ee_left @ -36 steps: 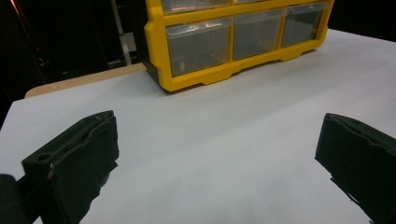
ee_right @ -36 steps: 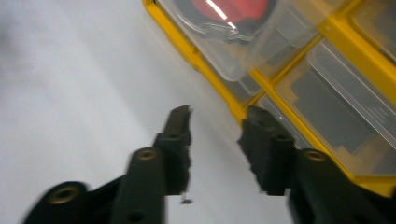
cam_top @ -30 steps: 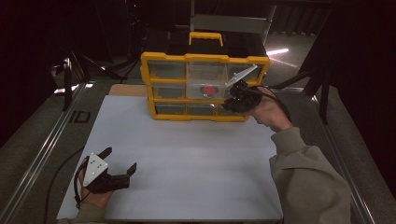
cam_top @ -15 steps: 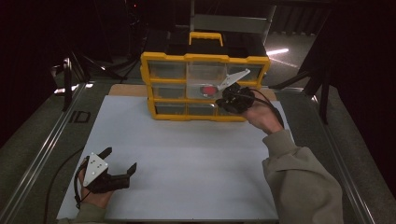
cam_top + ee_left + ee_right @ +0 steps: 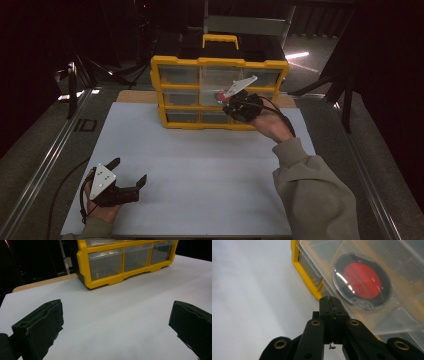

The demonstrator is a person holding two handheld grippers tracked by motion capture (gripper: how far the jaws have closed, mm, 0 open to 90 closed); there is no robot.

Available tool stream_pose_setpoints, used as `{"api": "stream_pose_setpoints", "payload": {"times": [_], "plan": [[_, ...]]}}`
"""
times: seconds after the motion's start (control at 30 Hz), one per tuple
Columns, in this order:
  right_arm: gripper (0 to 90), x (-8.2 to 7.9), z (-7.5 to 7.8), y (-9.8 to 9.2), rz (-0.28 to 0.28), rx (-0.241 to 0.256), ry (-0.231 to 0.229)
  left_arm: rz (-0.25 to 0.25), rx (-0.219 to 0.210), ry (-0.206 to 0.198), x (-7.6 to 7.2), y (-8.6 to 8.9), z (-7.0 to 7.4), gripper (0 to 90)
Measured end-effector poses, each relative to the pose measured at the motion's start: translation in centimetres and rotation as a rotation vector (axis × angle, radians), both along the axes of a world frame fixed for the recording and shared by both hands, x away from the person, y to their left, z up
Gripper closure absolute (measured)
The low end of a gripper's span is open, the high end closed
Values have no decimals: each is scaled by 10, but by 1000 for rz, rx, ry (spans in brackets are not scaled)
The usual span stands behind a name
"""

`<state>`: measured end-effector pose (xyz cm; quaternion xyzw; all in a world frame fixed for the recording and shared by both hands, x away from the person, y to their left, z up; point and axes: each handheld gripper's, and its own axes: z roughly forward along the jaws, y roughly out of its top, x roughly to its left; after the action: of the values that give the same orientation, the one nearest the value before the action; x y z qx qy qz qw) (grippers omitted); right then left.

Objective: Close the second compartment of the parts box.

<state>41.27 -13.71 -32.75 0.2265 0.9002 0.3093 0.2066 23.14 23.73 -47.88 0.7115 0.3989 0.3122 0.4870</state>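
Note:
A yellow drawer organizer [image 5: 220,62] with clear drawers stands at the back of the white mat [image 5: 200,175]. Its middle drawer [image 5: 212,95] holds a round red disc [image 5: 362,280] in a clear case. My right gripper [image 5: 230,106] is shut, its jaws pressed together, and its tips [image 5: 331,302] sit at the lower front edge of that drawer [image 5: 407,270]. I cannot tell whether they pinch its lip. My left gripper [image 5: 128,172] rests open on the mat near the front left, nothing between its jaws [image 5: 115,325], facing the organizer [image 5: 117,280].
A metal rail [image 5: 45,165] runs along the table's left side. A strip of wooden board [image 5: 135,96] shows behind the mat. The organizer has a yellow carry handle [image 5: 220,39] on top. Dark stands and cables surround the table.
My right gripper has moved left along the organizer's front to the drawer with the red disc. The left gripper has stayed put.

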Motion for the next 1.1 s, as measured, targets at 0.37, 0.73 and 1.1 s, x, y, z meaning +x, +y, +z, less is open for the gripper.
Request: {"api": "stream_pose_setpoints", "payload": {"times": [0.37, 0.73, 1.1], "plan": [[898, 2, -6, 10, -11, -4, -25, 0, 0, -2, 0, 0, 0, 0], [898, 6, -6, 12, -35, 10, -38, 1, 0, -2, -1, 1, 1, 0], [898, 12, -6, 10, -58, 27, -38, 2, 0, -2, 0, 1, 1, 0]]}}
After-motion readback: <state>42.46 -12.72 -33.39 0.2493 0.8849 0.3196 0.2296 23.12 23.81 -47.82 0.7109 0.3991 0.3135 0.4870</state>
